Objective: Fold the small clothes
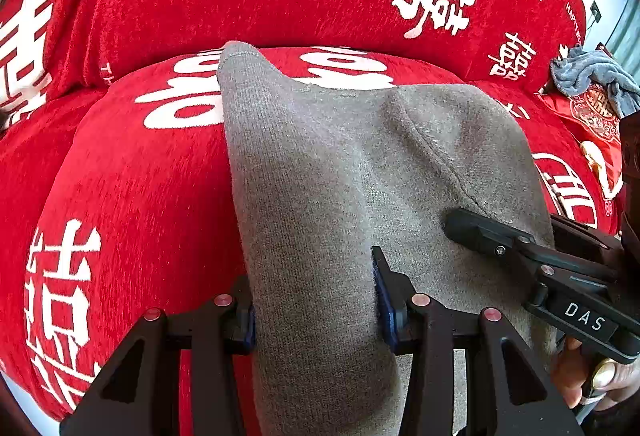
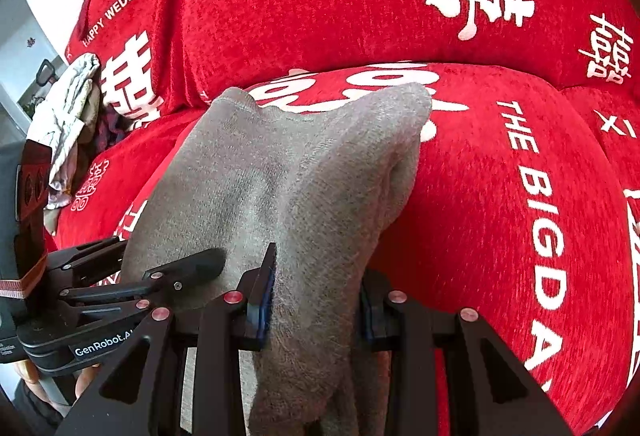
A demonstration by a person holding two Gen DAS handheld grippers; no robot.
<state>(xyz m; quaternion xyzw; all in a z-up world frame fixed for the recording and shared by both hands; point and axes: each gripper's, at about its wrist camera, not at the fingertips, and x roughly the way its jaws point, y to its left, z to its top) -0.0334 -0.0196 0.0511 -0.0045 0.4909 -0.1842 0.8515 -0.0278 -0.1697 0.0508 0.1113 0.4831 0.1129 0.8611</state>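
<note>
Left gripper [image 1: 314, 306]: clamps grey garment [image 1: 320, 163].
Right gripper [image 2: 316, 300]: clamps it too.
Cover [image 2: 500, 195]: "THE BIG DAY", "HAPPY WEDDING".

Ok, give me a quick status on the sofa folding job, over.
Left hand-held gripper and right hand-held gripper both clamped on the grey garment. Garment stretched over the red sofa cover. Nothing in the way.

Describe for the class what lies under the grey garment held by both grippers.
Under the grey garment lies the red sofa cover with white printed characters. Part of a large white character shows past its far edge; the rest beneath the cloth is hidden.
</note>
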